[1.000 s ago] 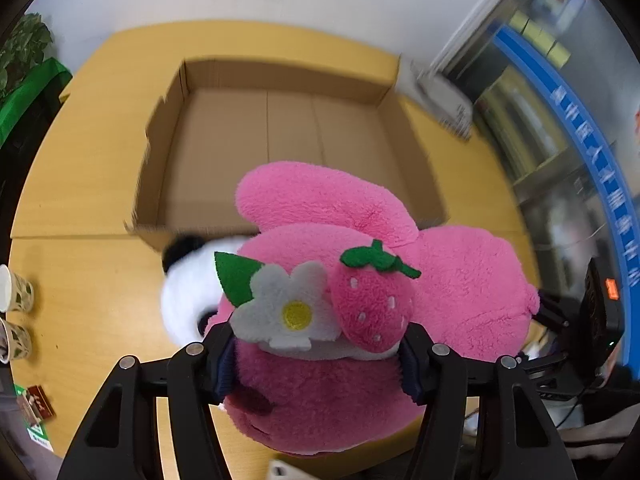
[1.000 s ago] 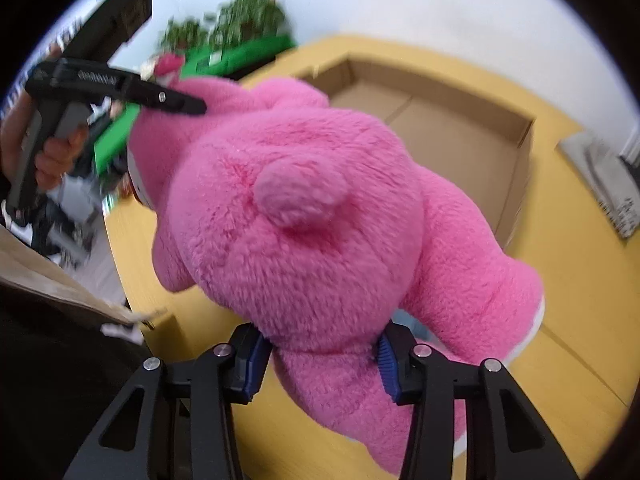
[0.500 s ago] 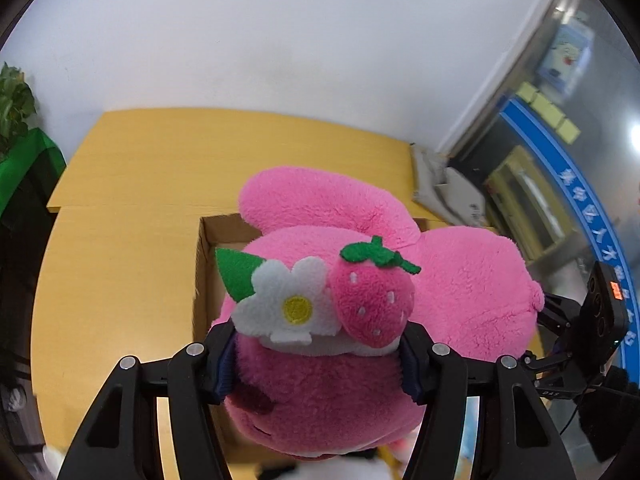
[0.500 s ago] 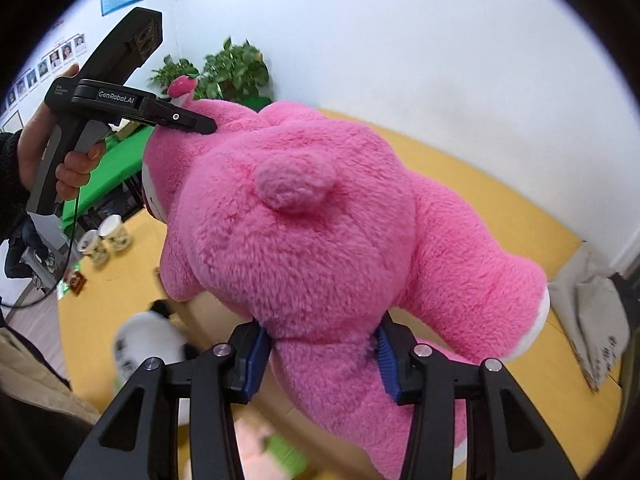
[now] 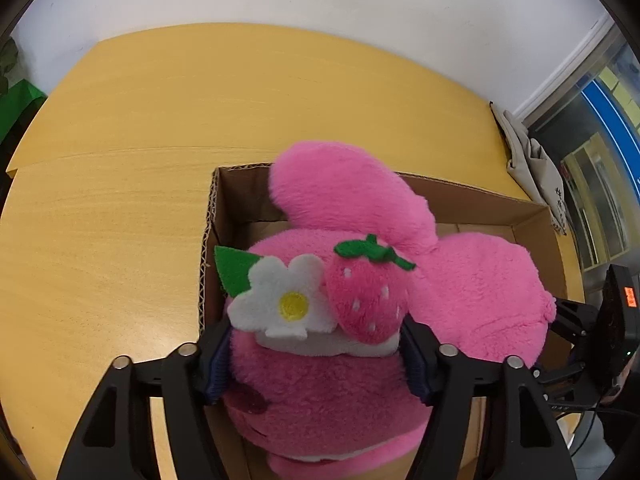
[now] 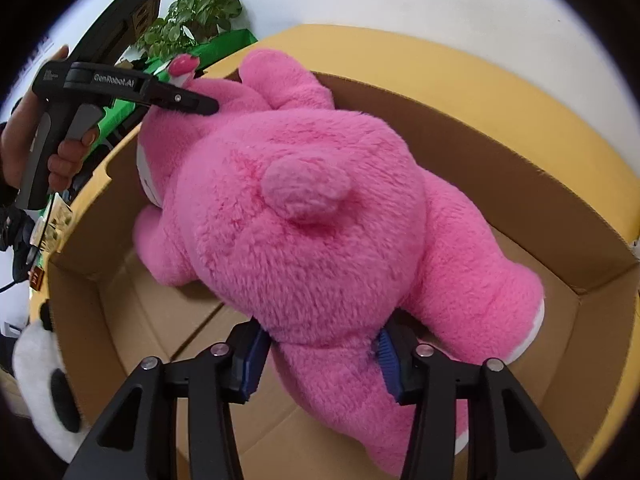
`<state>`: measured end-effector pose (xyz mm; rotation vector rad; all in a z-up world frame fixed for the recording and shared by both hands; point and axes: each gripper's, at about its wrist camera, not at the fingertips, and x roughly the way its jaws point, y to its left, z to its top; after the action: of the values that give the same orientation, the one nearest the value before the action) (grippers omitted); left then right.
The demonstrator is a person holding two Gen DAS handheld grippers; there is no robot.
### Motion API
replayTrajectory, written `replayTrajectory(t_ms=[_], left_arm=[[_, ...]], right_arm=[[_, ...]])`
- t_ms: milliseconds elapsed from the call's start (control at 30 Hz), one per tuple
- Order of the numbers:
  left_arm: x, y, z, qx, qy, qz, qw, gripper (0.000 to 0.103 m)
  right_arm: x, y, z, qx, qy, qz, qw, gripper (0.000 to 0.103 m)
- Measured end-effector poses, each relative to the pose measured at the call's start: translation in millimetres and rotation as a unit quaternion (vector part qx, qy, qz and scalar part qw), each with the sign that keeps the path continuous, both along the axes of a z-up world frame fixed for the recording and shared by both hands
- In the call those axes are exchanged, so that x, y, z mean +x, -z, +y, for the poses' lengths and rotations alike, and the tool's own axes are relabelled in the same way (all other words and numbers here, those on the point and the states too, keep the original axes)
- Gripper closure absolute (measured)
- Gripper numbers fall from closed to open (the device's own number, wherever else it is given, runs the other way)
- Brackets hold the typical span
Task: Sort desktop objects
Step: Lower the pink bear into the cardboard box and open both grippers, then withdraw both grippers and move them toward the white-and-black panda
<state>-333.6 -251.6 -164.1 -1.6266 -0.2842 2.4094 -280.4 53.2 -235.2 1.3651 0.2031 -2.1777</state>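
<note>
A big pink plush bear point(image 5: 472, 288) with a felt strawberry point(image 5: 366, 300) and white flower point(image 5: 286, 300) on its head hangs low inside the open cardboard box point(image 5: 228, 200). My left gripper point(image 5: 316, 354) has its pads on both sides of the head; its jaws are opening, with the fur still touching the pads. In the right wrist view the bear point(image 6: 304, 184) shows its back and tail. My right gripper point(image 6: 320, 356) holds its lower body, jaws also opening, pads still in the fur. The left gripper point(image 6: 120, 92) appears there at the head, held by a hand point(image 6: 64, 160).
The box wall point(image 6: 460, 120) surrounds the bear on the yellow wooden table point(image 5: 120, 220). A black-and-white panda plush point(image 6: 40, 368) lies outside the box's near left corner. A green plant point(image 6: 192, 12) stands at the back, and a grey cloth bag point(image 5: 532, 168) at the table's right edge.
Both grippers carried the bear forward over the box and lowered it inside. The box walls now rise around it. Both pairs of pads stand slightly wider apart.
</note>
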Motion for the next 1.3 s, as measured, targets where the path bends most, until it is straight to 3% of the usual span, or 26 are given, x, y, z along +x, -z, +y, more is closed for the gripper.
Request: replayTrajectory(t_ms=[67,167,233,333,400,433,500,667,900,1133,1300], left_arm=[[-1,0,-4,-0.004,-0.006,0.010,0.9999,0.022],[4,-7,-7,-0.010,-0.009,0.024,0.9996,0.016],[8,-17,-8,-0.012,-0.011,0.037,0.9992,0.016],[26,-45,-12,-0.041,-0.019,0.068,0.9967,0.013],[43,-69,-13,-0.052,-0.021,0.086,0.9948,0.007],[54,-82,-12,-0.060,-0.022,0.093,0.9937,0.002],[82,-107,-8,-0.070,-0.024,0.107,0.9914,0.000],[155,-142,5,-0.044,-0.033,0.096,0.9938,0.000],[236,-163,51,-0.032,-0.057,0.078,0.9948,0.000],[292,-186,95,-0.057,-0.045,0.093,0.9930,0.000],[329,-212,117,-0.075,-0.061,0.118,0.9883,0.000]], right_arm=[[-3,0,6,-0.017,0.014,0.000,1.000,0.047],[-3,-5,0,0.000,0.024,0.008,1.000,0.038],[6,-15,1,0.002,0.030,0.019,0.999,0.020],[24,-42,12,-0.002,0.059,0.035,0.998,0.012],[41,-66,22,-0.005,0.098,0.054,0.994,0.000],[52,-82,27,-0.009,0.120,0.061,0.991,0.000],[72,-109,35,-0.005,0.164,0.072,0.984,0.000],[110,-157,36,0.023,0.241,0.068,0.968,0.000],[173,-200,15,0.071,0.261,0.083,0.959,0.000],[222,-229,8,0.060,0.274,0.109,0.954,0.000],[255,-242,11,0.043,0.259,0.128,0.956,0.000]])
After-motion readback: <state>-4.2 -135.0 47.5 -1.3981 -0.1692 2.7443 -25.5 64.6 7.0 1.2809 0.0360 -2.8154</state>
